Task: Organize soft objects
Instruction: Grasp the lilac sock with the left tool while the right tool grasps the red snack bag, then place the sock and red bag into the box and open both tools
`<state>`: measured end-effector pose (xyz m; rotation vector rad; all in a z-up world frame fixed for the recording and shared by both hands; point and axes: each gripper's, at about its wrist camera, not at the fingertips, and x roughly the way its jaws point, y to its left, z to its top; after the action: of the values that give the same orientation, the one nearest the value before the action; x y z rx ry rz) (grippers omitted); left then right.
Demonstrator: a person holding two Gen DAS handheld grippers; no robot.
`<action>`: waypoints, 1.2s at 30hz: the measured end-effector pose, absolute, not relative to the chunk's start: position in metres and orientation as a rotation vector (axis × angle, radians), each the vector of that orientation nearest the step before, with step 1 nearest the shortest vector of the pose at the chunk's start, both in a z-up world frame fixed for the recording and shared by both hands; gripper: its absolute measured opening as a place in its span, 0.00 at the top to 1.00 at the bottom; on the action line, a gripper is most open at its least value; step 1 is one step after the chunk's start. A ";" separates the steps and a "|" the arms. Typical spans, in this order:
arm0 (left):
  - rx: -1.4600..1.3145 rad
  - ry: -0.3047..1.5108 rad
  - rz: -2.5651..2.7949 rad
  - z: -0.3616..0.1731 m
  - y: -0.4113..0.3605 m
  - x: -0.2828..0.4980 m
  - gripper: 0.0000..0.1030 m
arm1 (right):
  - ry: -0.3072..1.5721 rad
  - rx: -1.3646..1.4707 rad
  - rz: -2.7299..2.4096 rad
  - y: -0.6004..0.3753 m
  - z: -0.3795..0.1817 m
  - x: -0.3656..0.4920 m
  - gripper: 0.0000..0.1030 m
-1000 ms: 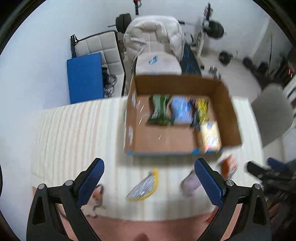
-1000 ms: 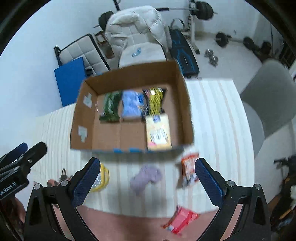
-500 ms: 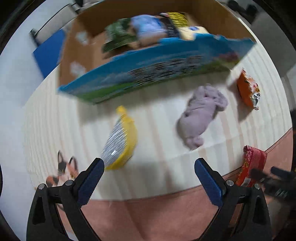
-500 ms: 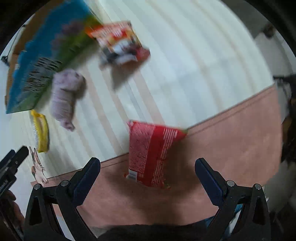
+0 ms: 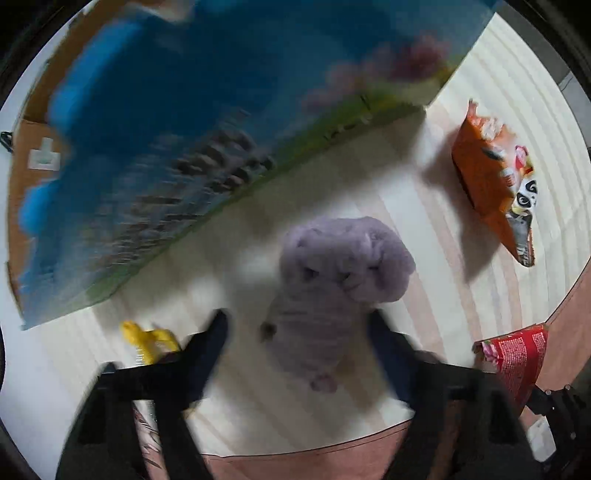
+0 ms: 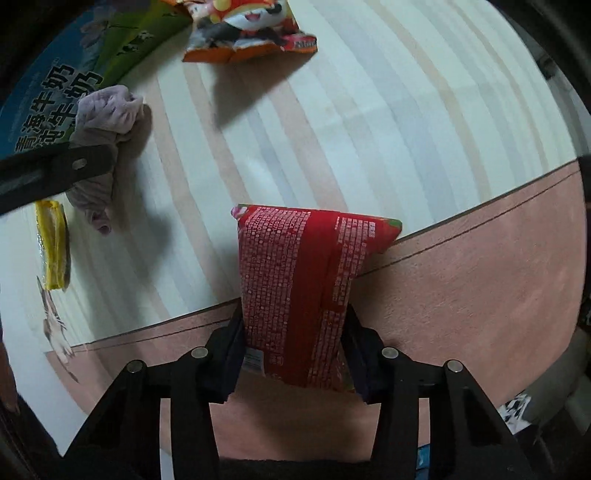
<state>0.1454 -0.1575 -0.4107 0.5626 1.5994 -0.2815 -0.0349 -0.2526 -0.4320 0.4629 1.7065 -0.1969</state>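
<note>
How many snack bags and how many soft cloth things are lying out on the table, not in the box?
Snack bags: 3 (red bag in the right claw, orange bag, yellow bag)
Purple cloth: 1, between the left claw's fingers
Total: 4

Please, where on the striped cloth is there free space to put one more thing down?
Free: the wide striped stretch right of the orange panda bag, beyond the red packet. Crowded: by the box, where purple cloth and yellow packet lie.
</note>
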 end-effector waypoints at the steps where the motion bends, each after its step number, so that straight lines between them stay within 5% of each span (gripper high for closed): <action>1: 0.556 1.618 -0.281 -0.415 -0.158 0.145 0.53 | 1.704 0.450 -0.194 -0.252 -0.430 -0.036 0.52; 6: 0.386 1.676 -0.234 -0.422 -0.140 0.135 0.62 | 1.705 0.443 -0.187 -0.253 -0.425 -0.036 0.52; 14: 0.101 1.805 -0.112 -0.428 -0.078 0.090 0.62 | 1.739 0.337 -0.167 -0.239 -0.431 -0.007 0.53; 24: 0.142 1.764 -0.104 -0.430 -0.090 0.070 0.64 | 1.808 0.207 -0.166 -0.207 -0.449 0.010 0.47; 30: 0.057 1.667 -0.136 -0.360 -0.080 0.078 0.65 | 1.786 0.202 -0.085 -0.184 -0.429 0.017 0.55; 36: -0.085 1.473 -0.203 -0.240 -0.068 0.106 0.65 | 1.596 0.232 0.099 -0.160 -0.320 0.059 0.55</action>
<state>0.1059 -0.0681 -0.2395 -0.0847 1.4725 -0.2035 0.0593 -0.1601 -0.3198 0.2324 1.5965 0.0992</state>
